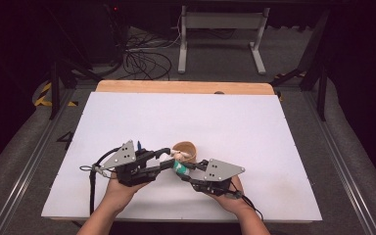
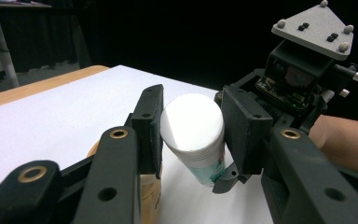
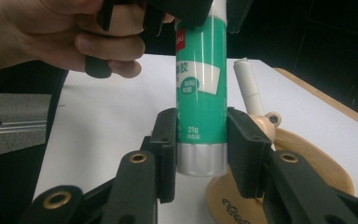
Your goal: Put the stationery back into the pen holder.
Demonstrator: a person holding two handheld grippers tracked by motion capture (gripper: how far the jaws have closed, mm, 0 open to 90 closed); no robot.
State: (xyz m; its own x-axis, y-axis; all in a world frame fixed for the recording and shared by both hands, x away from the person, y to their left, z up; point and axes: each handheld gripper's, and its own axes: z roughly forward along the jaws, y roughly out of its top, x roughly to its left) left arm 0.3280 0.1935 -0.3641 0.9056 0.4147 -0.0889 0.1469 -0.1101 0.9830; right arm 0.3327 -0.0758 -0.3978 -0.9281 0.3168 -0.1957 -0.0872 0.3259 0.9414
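Observation:
A green and white glue stick (image 1: 180,167) is held off the table between both grippers, near the front middle. My right gripper (image 3: 200,140) is shut on the stick's lower body (image 3: 201,93), just above its silver base. My left gripper (image 2: 192,128) has its pads pressed on either side of the white cap (image 2: 192,119). In the high view the left gripper (image 1: 169,159) comes in from the left and the right gripper (image 1: 186,172) from the right, tips almost meeting.
A tan wooden holder (image 1: 186,147) stands just behind the grippers, with a white stick (image 3: 249,86) rising from it. The white board (image 1: 225,112) covers the table, with its wooden edge at the back. Cables and a stand lie on the floor beyond.

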